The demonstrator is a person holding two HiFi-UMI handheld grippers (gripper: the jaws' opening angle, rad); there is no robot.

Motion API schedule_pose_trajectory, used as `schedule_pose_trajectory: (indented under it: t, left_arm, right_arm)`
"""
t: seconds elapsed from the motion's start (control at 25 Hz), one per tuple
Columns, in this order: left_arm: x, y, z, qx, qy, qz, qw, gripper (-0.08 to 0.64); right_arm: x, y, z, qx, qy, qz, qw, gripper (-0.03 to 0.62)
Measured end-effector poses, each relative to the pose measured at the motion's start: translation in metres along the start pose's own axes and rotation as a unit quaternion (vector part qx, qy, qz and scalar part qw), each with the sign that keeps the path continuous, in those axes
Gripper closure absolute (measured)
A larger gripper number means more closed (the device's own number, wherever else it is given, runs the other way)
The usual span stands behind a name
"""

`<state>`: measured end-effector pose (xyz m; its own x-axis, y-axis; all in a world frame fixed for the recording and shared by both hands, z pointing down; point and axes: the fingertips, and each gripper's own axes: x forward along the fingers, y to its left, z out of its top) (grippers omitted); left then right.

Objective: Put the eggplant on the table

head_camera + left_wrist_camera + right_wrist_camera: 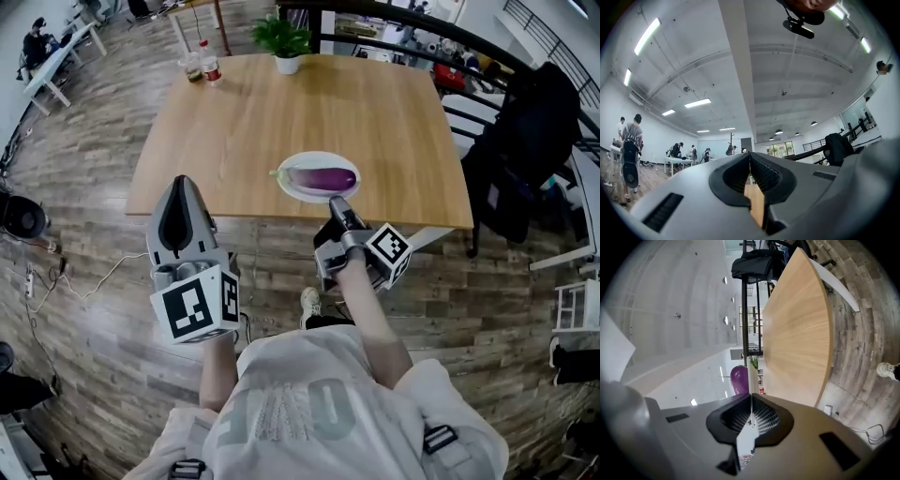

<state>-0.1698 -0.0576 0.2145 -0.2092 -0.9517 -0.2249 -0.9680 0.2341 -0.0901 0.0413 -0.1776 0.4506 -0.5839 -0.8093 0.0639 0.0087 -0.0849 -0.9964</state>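
A purple eggplant point(323, 178) lies on a white plate point(284, 187) close to the front edge of the wooden table point(281, 112). My right gripper point(336, 201) is shut and empty, its tip just short of the plate's near rim. In the right gripper view the eggplant point(739, 378) shows just beyond the closed jaws point(751, 397), beside the table top point(797, 333). My left gripper point(182, 180) is shut with nothing in it, off the table's front left edge over the floor. The left gripper view tilts upward over its closed jaws point(750, 154) toward the ceiling.
A potted plant point(284, 42), a bottle point(211, 66) and a cup point(193, 67) stand at the table's far edge. A black jacket point(530, 141) hangs on a chair at the right, near a dark railing. Several people point(630, 150) stand far off in the room.
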Motion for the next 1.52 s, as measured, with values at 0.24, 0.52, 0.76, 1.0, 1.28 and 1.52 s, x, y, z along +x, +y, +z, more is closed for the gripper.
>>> schedule_pose_trajectory:
  t: [0.24, 0.52, 0.76, 1.0, 1.28, 1.52]
  left_arm:
    - [0.033, -0.018, 0.005, 0.015, 0.000, 0.014, 0.9998, 0.551]
    - [0.049, -0.020, -0.003, 0.018, 0.014, 0.017, 0.9996, 0.551]
    - [0.071, -0.039, -0.006, 0.009, 0.007, -0.014, 0.9998, 0.551]
    - [0.099, -0.055, -0.018, -0.005, 0.005, -0.042, 0.9991, 0.551]
    - [0.138, -0.072, -0.036, -0.038, 0.008, -0.075, 0.9964, 0.551]
    - [0.169, -0.074, -0.041, -0.054, 0.007, -0.088, 0.9946, 0.551]
  right_arm:
    - [0.044, 0.005, 0.030, 0.003, 0.023, 0.007, 1.000, 0.568]
    - [0.066, -0.002, 0.038, 0.006, 0.025, -0.005, 1.000, 0.568]
    - [0.070, -0.009, 0.052, 0.009, 0.012, -0.012, 1.000, 0.568]
    - [0.086, -0.011, 0.066, 0.019, -0.002, -0.008, 1.000, 0.568]
    - [0.111, -0.014, 0.086, -0.005, -0.005, -0.015, 1.000, 0.568]
    - [0.133, -0.026, 0.092, -0.008, -0.006, -0.021, 1.000, 0.568]
